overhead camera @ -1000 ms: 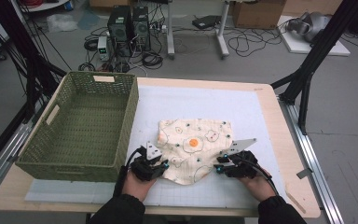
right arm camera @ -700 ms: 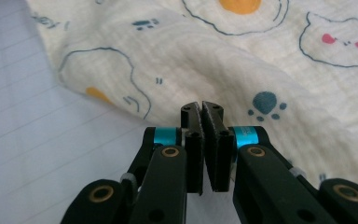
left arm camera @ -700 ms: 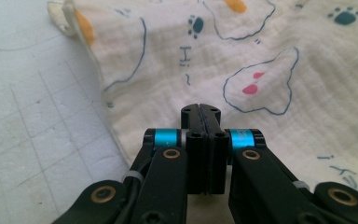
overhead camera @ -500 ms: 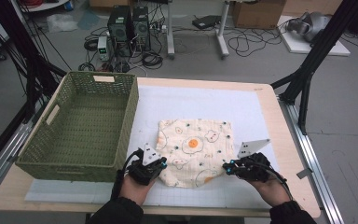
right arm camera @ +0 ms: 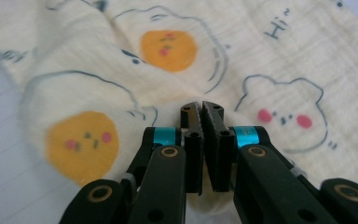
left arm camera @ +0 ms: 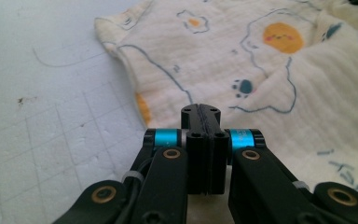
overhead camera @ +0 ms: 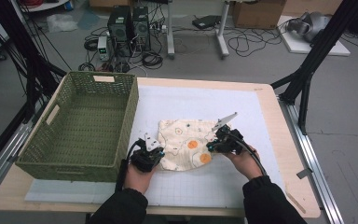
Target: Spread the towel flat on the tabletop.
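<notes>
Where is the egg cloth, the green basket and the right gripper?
cloth [overhead camera: 182,140], high view, its printed middle.
basket [overhead camera: 131,112], high view, its right wall.
right gripper [right arm camera: 201,112], right gripper view, between its jaw tips.

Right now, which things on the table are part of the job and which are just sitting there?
In the job:
- cloth, printed with fried eggs
- left tool, shut on the cloth's near edge
- right tool, shut on the cloth

Just sitting there:
- green basket
- white mat

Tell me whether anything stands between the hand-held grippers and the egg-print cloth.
Nothing visible does. The left hand-held gripper and the right hand-held gripper are each already shut on the cloth, one at its left edge, the other at its folded right side.
</notes>
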A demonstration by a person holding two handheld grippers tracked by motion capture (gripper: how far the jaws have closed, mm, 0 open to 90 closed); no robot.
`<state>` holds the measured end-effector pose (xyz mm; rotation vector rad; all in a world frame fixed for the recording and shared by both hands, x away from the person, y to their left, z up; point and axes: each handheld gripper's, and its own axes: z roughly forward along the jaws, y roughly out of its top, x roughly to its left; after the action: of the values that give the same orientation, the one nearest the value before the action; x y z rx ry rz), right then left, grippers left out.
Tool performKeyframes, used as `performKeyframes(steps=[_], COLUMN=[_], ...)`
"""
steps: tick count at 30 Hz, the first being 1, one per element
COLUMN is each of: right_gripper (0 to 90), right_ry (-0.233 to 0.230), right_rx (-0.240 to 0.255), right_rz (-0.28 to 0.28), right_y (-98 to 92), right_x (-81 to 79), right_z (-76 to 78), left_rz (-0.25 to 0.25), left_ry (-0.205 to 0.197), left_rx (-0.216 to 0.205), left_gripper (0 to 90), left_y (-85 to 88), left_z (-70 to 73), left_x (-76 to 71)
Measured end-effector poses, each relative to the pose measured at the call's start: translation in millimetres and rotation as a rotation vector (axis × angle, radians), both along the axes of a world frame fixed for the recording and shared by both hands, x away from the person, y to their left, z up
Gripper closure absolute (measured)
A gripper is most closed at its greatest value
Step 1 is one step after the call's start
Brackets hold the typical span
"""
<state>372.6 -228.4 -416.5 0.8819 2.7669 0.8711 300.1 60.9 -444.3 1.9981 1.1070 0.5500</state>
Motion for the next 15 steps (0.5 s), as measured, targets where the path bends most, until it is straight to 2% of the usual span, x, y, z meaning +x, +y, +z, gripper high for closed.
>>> performKeyframes(steps=[4, 6, 9, 15], right_gripper=[83.8, 79.8, 76.4, 76.1], right_ry=[-0.004, -0.032, -0.052, -0.154], right_rx=[0.038, 0.026, 0.038, 0.082], right_rz=[-0.044, -0.04, -0.041, -0.024], right_y=[1.2, 1.1, -3.5, -20.9], right_x=[13.0, 12.2, 5.5, -19.1], right_z=[-9.4, -8.0, -1.0, 17.5], left_rz=[0.006, -0.002, -0.001, 0.0], left_ry=[-0.01, -0.017, -0.014, -0.014], left_rx=[0.015, 0.038, 0.026, 0.034], left_gripper=[88.4, 88.0, 88.0, 88.0], left_y=[-3.5, -4.1, -3.6, -3.9], left_z=[-3.3, -3.1, -3.3, -3.6], left_x=[5.3, 4.5, 3.9, 4.0])
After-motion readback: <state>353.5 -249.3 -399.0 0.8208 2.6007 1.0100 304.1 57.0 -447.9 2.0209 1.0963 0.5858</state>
